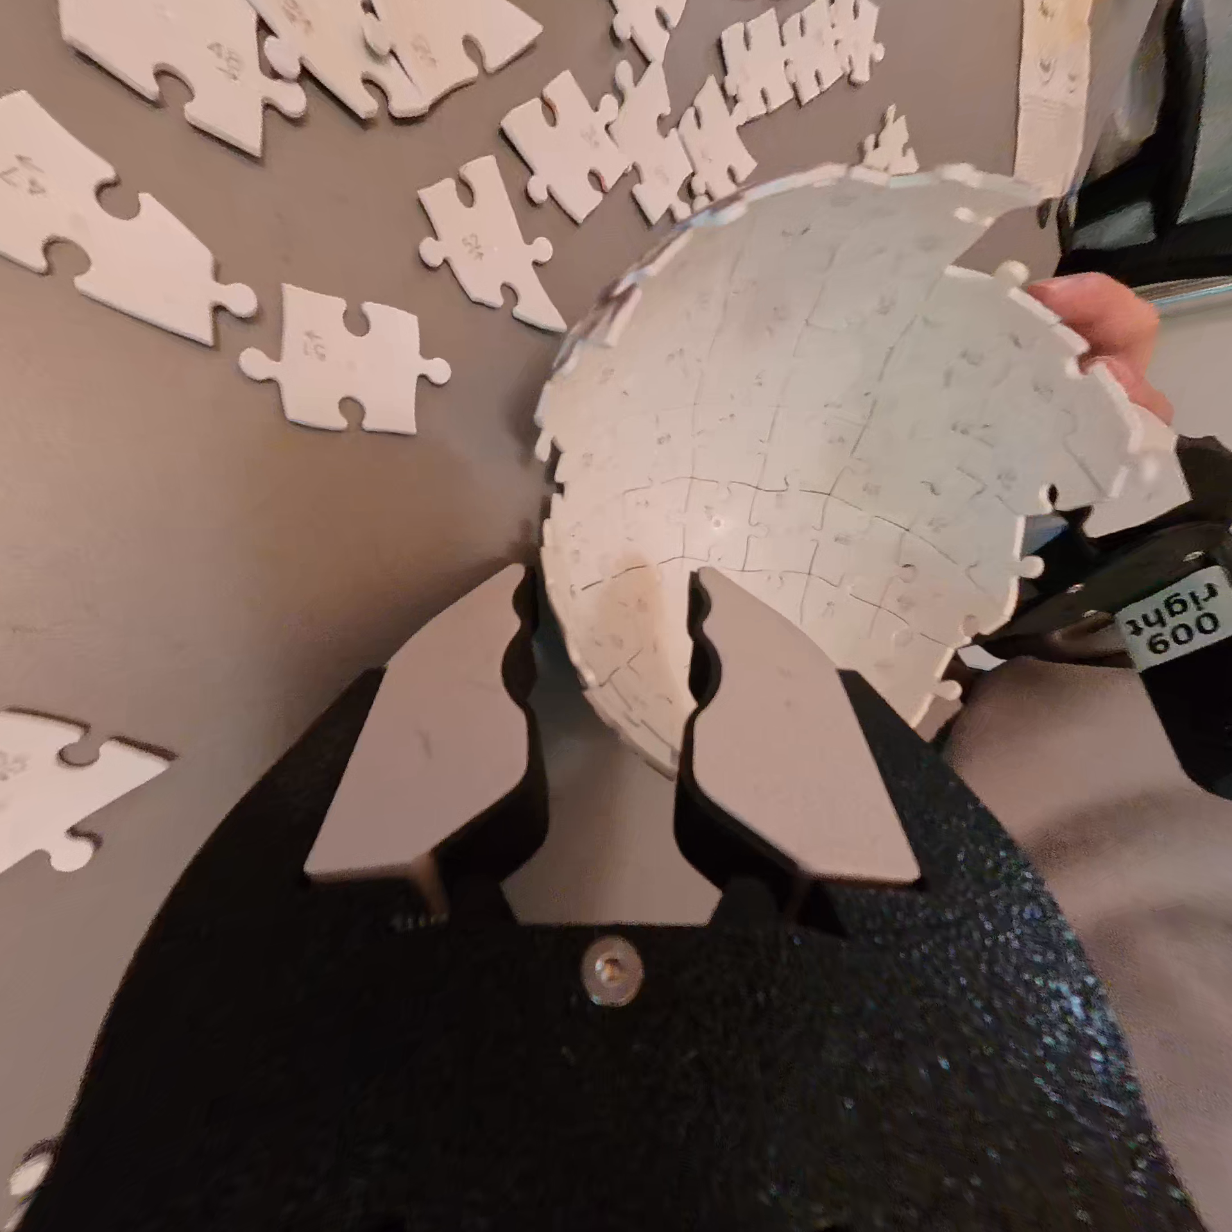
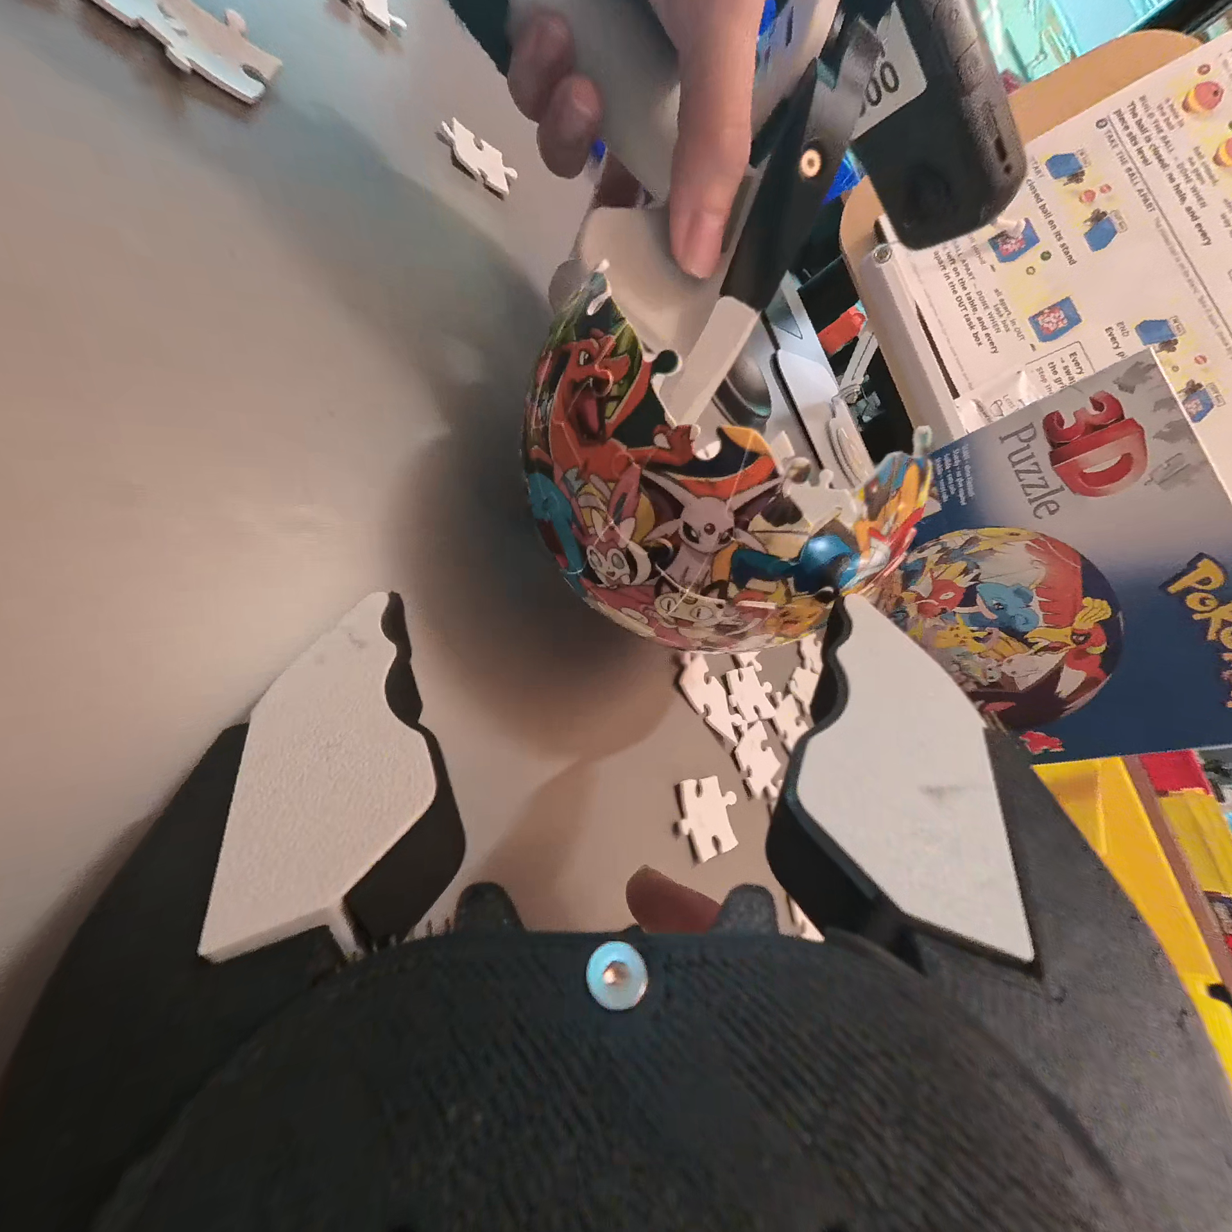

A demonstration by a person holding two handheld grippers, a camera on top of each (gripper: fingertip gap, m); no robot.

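Note:
A partly built puzzle ball [image 1: 833, 467] is an open shell, white inside and printed with colourful cartoon creatures outside [image 2: 667, 533]. My left gripper [image 1: 613, 580] is shut on the shell's wall near the rim, one finger inside the bowl and one outside; it also shows in the right wrist view [image 2: 673, 320]. The ball hangs above the grey table [image 1: 200, 600]. My right gripper [image 2: 617, 600] is open and empty, its fingertips just short of the ball's underside. A finger [image 1: 1093, 320] of the hand holding the right gripper [image 1: 1133, 600] touches the shell's far rim.
Several loose white puzzle pieces [image 1: 340, 360] lie face down on the table, with more [image 2: 707, 827] under the ball. The blue puzzle box [image 2: 1067, 567], a printed instruction sheet [image 2: 1100, 233] and a yellow box [image 2: 1167, 867] stand at the right.

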